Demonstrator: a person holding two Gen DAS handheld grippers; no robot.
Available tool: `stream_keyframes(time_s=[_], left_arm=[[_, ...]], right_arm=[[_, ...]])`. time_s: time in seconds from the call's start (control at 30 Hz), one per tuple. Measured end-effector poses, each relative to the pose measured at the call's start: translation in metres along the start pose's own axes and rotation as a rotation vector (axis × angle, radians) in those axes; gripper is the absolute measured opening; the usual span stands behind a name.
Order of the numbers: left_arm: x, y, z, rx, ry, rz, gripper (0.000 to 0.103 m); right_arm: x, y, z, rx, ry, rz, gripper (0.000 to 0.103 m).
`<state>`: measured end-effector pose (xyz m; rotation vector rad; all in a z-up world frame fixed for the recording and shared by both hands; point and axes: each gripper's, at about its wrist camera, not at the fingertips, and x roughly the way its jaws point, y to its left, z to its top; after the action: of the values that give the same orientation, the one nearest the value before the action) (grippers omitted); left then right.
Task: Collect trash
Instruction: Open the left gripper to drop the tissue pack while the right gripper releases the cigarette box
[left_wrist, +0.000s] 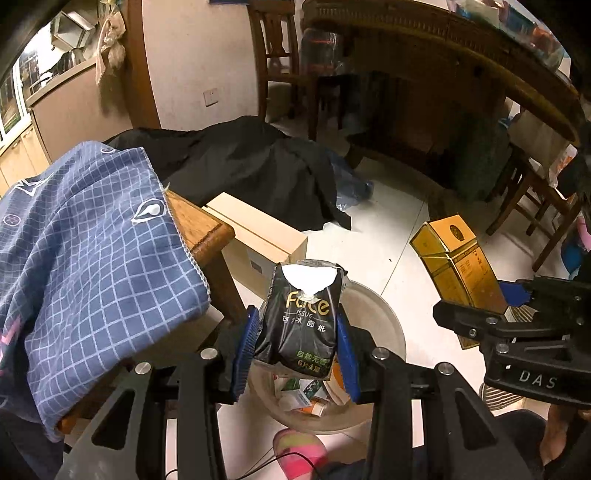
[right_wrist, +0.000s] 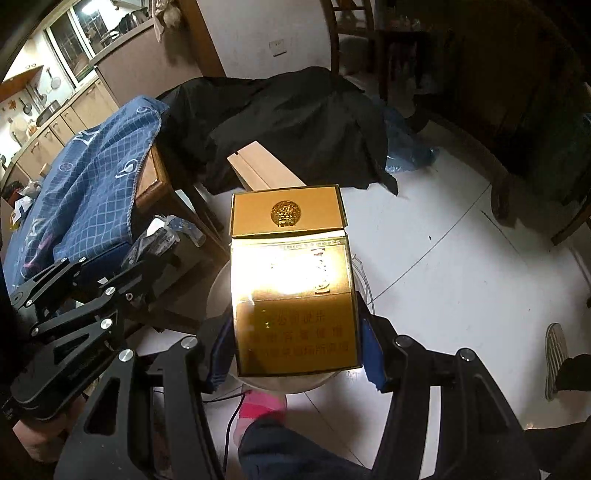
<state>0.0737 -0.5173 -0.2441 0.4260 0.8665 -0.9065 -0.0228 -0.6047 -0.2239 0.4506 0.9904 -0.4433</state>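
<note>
Tissue pack (left_wrist: 301, 325), black, clamped between my left fingers (left_wrist: 251, 343) above the round waste bin (left_wrist: 384, 321). Right fingers (right_wrist: 373, 354) grip a gold cigarette carton (right_wrist: 291, 280), also over the bin.

A blue checked cloth (left_wrist: 92, 236) hangs over the corner of a wooden desk (left_wrist: 201, 230). Behind it a black garment (left_wrist: 258, 166) lies draped in a heap, its edge reaching down to the white tiled floor (left_wrist: 391, 221). A pale cardboard box (left_wrist: 258, 236) sits on the floor between the desk leg and the garment. A crumpled blue plastic bag (left_wrist: 354, 188) lies just beside the garment. Farther back stand a dark wooden chair (left_wrist: 280, 55) and a large dark wooden table (left_wrist: 443, 62). A white wall socket (left_wrist: 211, 96) is set low on the wall. Kitchen cabinets (right_wrist: 85, 107) show at the far left. A pink striped slipper (left_wrist: 299, 454) is at the bottom edge.
</note>
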Motion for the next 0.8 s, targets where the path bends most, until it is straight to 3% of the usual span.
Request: stream_keyframes(time_s=[0.8], left_arm=[[0.015, -0.001, -0.002, -0.005, 0.038, 0.012, 0.041]], right_arm=[[0.017, 0.002, 0.000, -0.005, 0.052, -0.006, 0.055]])
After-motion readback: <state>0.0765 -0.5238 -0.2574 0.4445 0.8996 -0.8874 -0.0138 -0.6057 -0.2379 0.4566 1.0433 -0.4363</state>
